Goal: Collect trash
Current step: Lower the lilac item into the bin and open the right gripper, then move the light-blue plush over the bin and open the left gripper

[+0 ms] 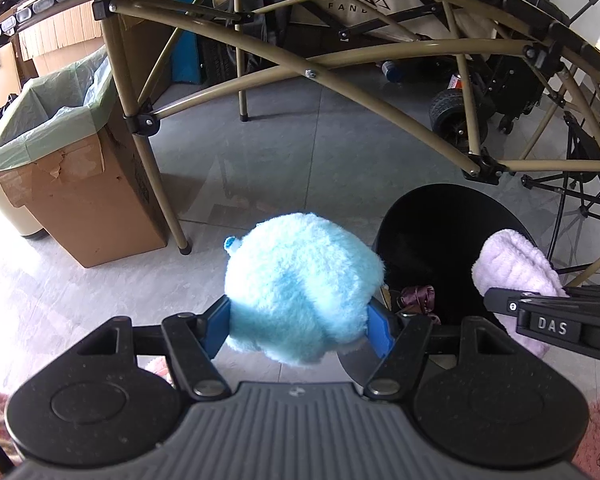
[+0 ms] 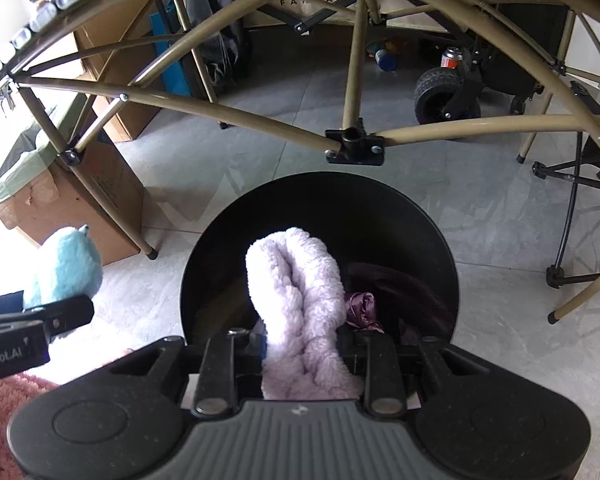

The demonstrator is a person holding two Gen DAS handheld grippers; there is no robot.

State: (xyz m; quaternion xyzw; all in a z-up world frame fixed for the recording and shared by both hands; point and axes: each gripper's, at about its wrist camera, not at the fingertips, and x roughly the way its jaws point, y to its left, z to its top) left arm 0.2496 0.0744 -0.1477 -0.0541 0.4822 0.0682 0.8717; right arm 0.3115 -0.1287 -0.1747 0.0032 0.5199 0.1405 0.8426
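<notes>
While both grippers tilt down toward a grey tiled floor, the left gripper is clamped on a fluffy blue toy, held above the floor just left of a round black bin. To its right, the right gripper is clamped on a lilac fleece cloth, held over the bin's open mouth. Purple fabric lies inside the bin. Farther left, a cardboard box lined with a green bag stands beside a tan folding table frame.
</notes>
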